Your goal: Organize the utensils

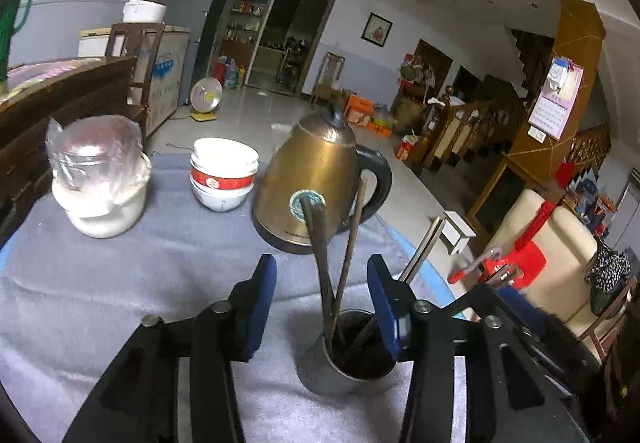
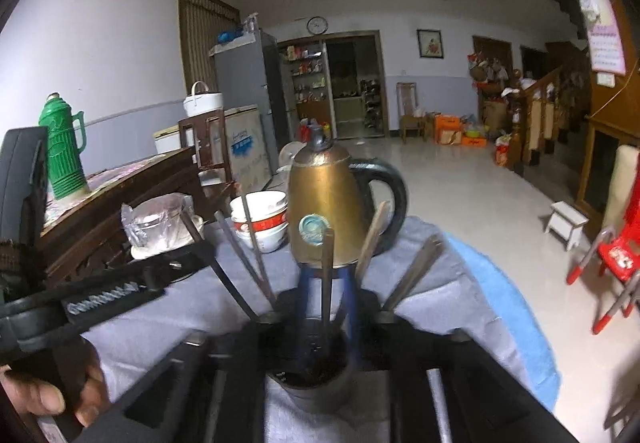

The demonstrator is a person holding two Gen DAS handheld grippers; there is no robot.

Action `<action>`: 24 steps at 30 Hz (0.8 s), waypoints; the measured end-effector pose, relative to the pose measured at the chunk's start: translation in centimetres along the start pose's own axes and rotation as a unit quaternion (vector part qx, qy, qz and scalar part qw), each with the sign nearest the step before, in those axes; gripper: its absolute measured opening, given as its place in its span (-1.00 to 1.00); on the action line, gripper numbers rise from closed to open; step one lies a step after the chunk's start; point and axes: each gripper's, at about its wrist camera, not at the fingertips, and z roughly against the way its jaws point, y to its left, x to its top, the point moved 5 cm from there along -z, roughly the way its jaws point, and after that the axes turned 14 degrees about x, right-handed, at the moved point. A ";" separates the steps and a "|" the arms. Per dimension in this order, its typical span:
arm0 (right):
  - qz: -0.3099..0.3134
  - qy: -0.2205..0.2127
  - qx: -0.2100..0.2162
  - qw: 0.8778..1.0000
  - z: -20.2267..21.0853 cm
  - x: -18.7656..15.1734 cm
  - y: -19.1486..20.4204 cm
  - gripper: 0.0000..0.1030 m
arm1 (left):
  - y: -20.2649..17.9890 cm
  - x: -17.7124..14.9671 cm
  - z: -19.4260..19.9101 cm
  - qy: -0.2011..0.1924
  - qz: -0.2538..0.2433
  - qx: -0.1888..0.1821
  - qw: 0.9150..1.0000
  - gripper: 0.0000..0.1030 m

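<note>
A dark metal cup [image 1: 320, 375] stands on the grey tablecloth and holds several brown chopsticks [image 1: 320, 263] that lean upward. My left gripper [image 1: 321, 263] is open: its blue pads stand wide apart, the cup sits low by the right-hand pad, and the sticks rise between the pads without touching them. In the right wrist view the same cup [image 2: 320, 391] sits at the centre with several utensils [image 2: 256, 251] fanned out of it. My right gripper [image 2: 327, 275] is open, its narrow blue pads on either side of one upright stick. A hand [image 2: 40, 399] holds the left gripper's frame.
A gold kettle [image 1: 316, 179] with a black handle stands just behind the cup. Stacked white bowls [image 1: 224, 171] and a plastic-covered jar [image 1: 100, 179] sit at the back left. The table's edge [image 1: 404, 243] curves away on the right. A green thermos [image 2: 62, 151] stands on a wooden cabinet.
</note>
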 end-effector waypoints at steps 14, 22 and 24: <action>0.010 -0.052 -0.022 0.998 12.1 -1.4 3.8 0.51 | 4.3 -3.2 7.0 -0.022 -0.032 0.061 0.997 0.72; 0.028 -0.010 -0.009 1.000 13.7 -4.8 6.5 0.61 | 3.5 -6.5 8.0 0.002 -0.065 0.073 0.995 0.77; 0.030 -0.003 -0.013 0.999 13.6 -5.1 6.7 0.63 | 3.4 -6.8 8.4 0.005 -0.065 0.072 0.995 0.77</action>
